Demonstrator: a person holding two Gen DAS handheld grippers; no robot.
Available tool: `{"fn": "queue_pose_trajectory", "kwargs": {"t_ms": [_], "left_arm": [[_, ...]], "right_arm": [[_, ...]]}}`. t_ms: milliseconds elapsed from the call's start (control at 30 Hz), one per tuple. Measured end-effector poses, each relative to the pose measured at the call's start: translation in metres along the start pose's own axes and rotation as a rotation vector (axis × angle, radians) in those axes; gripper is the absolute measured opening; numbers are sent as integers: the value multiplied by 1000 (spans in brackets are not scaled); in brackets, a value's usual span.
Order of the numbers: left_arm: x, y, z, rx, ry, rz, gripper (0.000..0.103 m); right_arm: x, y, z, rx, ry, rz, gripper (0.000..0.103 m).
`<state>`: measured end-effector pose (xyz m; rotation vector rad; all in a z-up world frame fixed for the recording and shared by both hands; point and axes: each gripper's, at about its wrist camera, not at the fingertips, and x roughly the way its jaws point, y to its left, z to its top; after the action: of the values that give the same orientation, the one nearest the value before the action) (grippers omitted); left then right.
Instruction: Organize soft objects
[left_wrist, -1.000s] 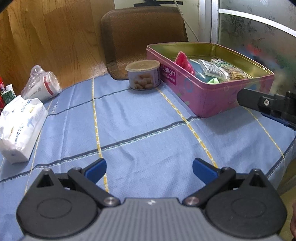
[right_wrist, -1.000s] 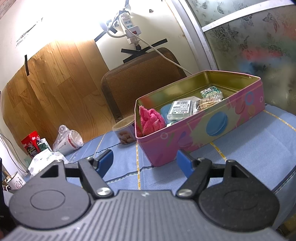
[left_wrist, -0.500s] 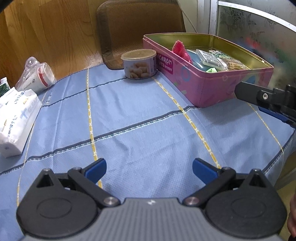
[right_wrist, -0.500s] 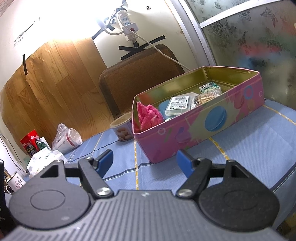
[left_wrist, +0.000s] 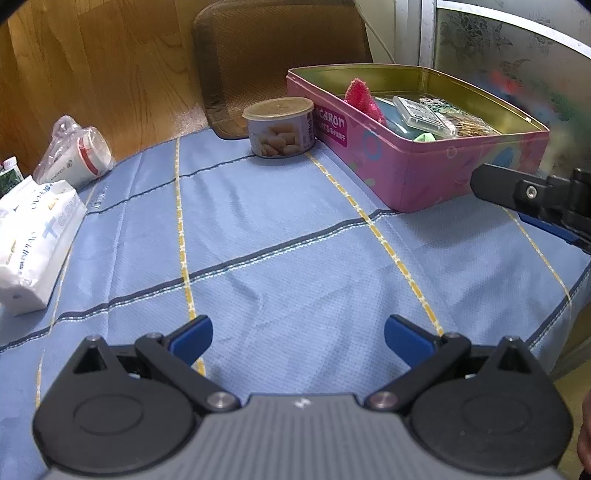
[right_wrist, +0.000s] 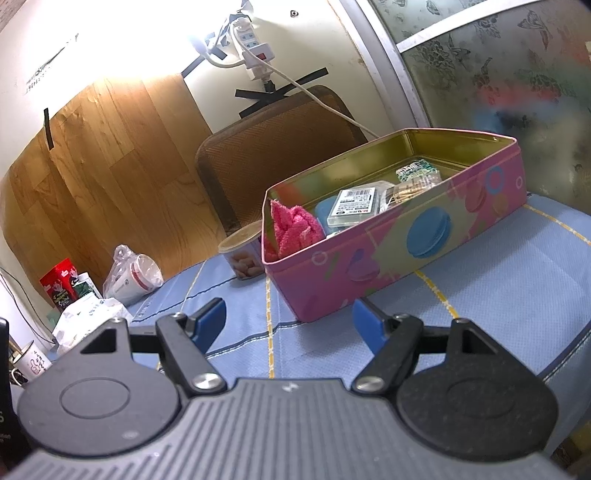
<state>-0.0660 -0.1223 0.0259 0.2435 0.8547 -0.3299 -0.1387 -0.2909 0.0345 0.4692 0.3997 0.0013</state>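
Seems nearly done: pink cloth already inside tin, at its near end. Left gripper and right gripper both spread wide, empty, above tablecloth.

I see right gripper cut by frame edge, jaws unreadable there. Tin wall hides lower half of pink cloth. Can half behind tin. Tissue pack cropped left.
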Motion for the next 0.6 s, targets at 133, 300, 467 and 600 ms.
{"fn": "queue_pose_trajectory", "kwargs": {"t_ms": [133, 300, 467, 600], "left_arm": [[-1, 1, 0, -2, -11, 19, 103], [-1, 3, -1, -2, -29, 48, 103], [-2, 4, -1, 1, -44, 72, 103], [-2, 6, -1, -1, -48, 75, 103]], "right_arm": [[0, 0, -1, 3, 2, -1, 78], [1, 1, -1, 1, 4, 0, 78], [1, 2, -2, 2, 4, -1, 78], [1, 3, -3, -1, 5, -2, 78]]}}
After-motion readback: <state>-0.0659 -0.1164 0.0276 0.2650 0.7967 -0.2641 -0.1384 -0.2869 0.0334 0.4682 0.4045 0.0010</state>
